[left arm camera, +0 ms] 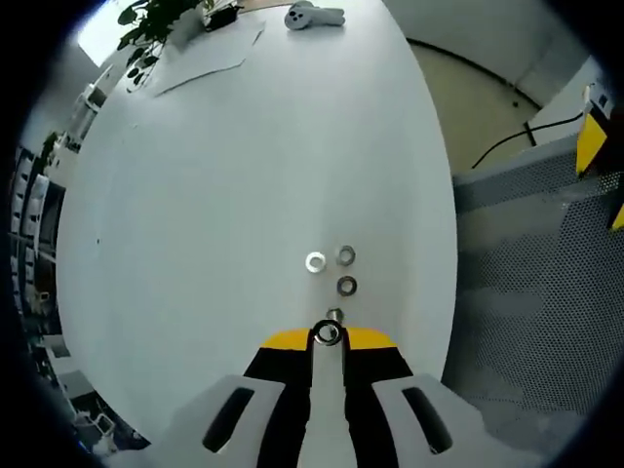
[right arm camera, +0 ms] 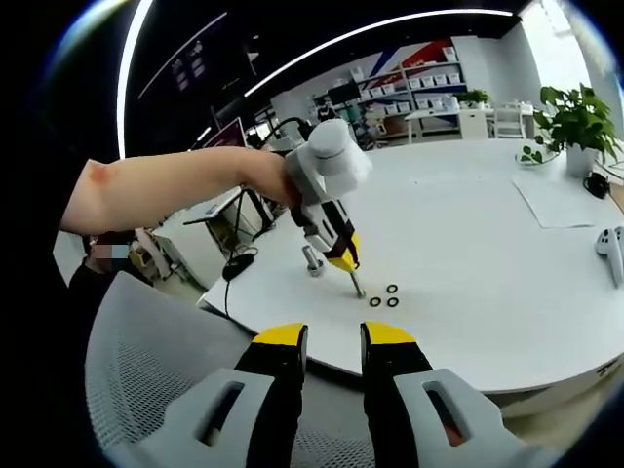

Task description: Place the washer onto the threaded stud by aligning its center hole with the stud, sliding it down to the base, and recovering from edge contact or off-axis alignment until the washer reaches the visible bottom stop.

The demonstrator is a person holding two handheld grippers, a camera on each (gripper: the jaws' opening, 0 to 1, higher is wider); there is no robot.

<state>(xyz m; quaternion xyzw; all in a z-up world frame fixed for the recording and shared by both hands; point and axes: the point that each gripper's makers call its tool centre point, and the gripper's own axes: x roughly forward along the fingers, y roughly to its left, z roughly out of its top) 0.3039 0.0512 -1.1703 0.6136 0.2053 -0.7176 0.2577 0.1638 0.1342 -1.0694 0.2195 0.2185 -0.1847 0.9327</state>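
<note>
Washer (left arm camera: 329, 334) is clamped by the left gripper (left arm camera: 329, 336) at lower centre, above the stud (right arm camera: 358, 286); right gripper (right arm camera: 334, 341) is held narrowly parted, empty.

Washer (left arm camera: 329, 334) apparently ringing upright stud (right arm camera: 357, 285); three spares (left arm camera: 346, 286) nearby.

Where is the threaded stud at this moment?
In the right gripper view the threaded stud stands on the white table, under the left gripper, with three loose washers just to its right.
</note>
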